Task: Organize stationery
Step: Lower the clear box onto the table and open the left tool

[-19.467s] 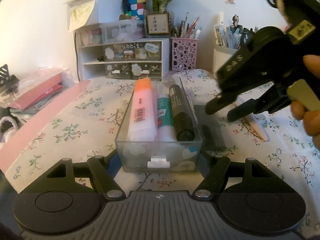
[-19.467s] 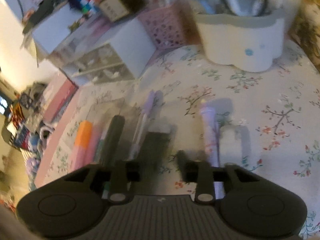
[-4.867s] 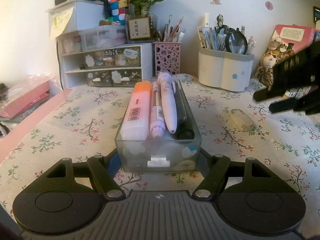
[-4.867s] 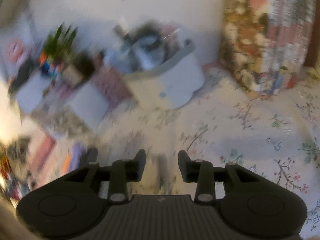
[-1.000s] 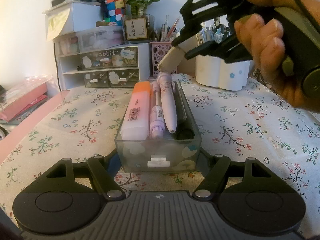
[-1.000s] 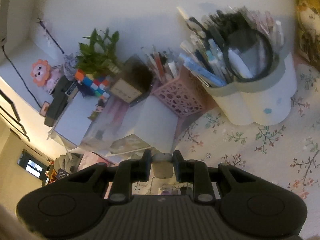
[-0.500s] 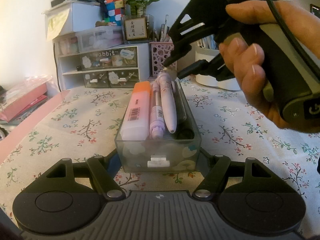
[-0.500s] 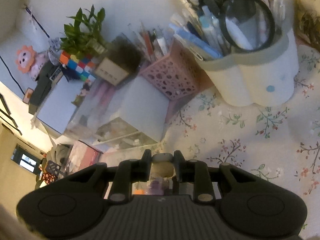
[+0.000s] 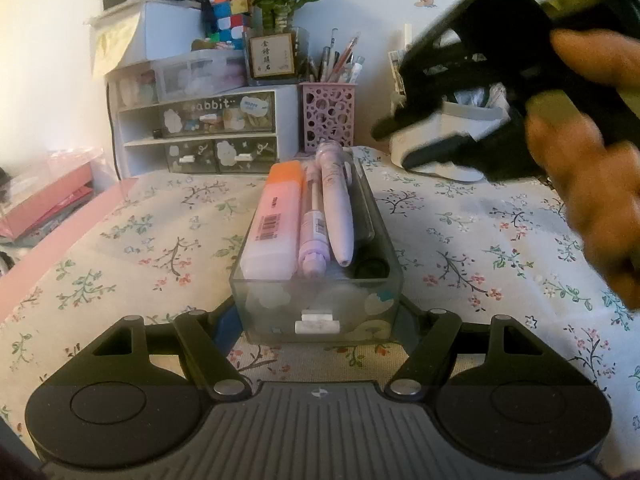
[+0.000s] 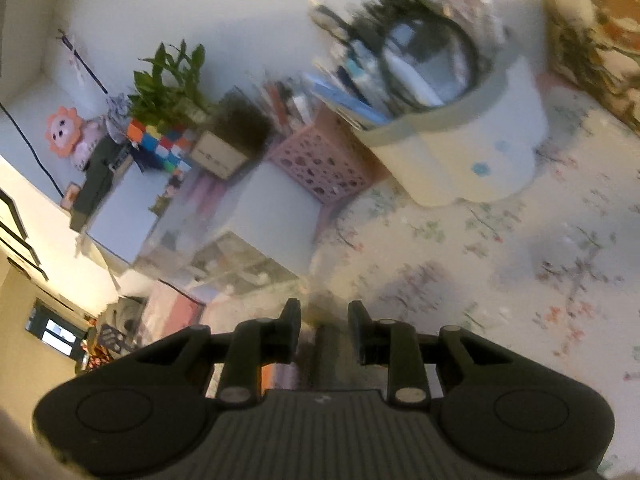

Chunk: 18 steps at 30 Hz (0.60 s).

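- A clear, smoky plastic drawer (image 9: 320, 300), rectangular with white cloud prints and a small white pull tab on its front, sits at the lower middle of the left wrist view on a bench covered by a cream cloth with small flower sprigs (image 9: 132, 240).
- Inside it lie, from left to right, a blocky highlighter (image 9: 276, 220) with an orange cap and a barcode sticker, a slim lilac pen (image 9: 312, 232), a fat rounded pale-pink pen (image 9: 336, 208) and a black marker (image 9: 368, 256) showing its round end.
- The left gripper (image 9: 320, 320) has its black fingers (image 9: 200, 336) pressed against the two sides of the drawer, clamped on it.
- The right gripper (image 9: 404, 140), matt black and blurred, hangs at the upper right of the same view in a hand (image 9: 588, 152); its fingers stand apart beyond the drawer's far end.
- In the right wrist view those fingers (image 10: 290, 332) are part-way apart with nothing clearly between them; the picture is blurred.
- Readable writing: "abbit" on a small white drawer cabinet (image 9: 208, 120) at the upper left, and four Chinese characters, too small to read, on a framed card (image 9: 272, 56) under a green plant.
- A pink perforated pen cup (image 9: 328, 116) stands just right of the cabinet.
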Tool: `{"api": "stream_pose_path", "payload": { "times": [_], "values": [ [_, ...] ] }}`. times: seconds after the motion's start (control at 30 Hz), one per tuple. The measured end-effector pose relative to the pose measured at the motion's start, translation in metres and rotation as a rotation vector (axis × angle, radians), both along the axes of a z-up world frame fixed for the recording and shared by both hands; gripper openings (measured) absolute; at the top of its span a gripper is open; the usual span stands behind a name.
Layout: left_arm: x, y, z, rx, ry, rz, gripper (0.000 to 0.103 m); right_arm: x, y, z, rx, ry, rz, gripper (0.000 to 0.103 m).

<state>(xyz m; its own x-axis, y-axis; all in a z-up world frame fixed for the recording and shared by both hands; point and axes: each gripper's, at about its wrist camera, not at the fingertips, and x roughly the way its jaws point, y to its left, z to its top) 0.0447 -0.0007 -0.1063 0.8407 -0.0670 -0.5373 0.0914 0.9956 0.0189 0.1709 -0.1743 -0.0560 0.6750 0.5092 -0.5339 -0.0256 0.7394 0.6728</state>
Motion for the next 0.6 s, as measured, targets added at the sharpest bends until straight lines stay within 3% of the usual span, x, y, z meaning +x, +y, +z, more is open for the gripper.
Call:
{"api": "stream_pose_path", "payload": {
  "times": [0.27,0.4,0.6],
  "values": [
    [0.001,0.0,0.0,-0.01,0.01,0.0,0.073,-0.026,-0.014,-0.021,-0.029,0.015,0.012,0.041],
    [0.005,0.0,0.005,-0.008,0.045,0.002,0.072,-0.044,-0.008,-0.014,-0.105,-0.04,0.079,0.043],
    [0.013,0.001,0.006,-0.007,0.068,-0.002,0.072,-0.073,-0.01,-0.014,-0.12,-0.103,0.136,0.049]
  ]
}}
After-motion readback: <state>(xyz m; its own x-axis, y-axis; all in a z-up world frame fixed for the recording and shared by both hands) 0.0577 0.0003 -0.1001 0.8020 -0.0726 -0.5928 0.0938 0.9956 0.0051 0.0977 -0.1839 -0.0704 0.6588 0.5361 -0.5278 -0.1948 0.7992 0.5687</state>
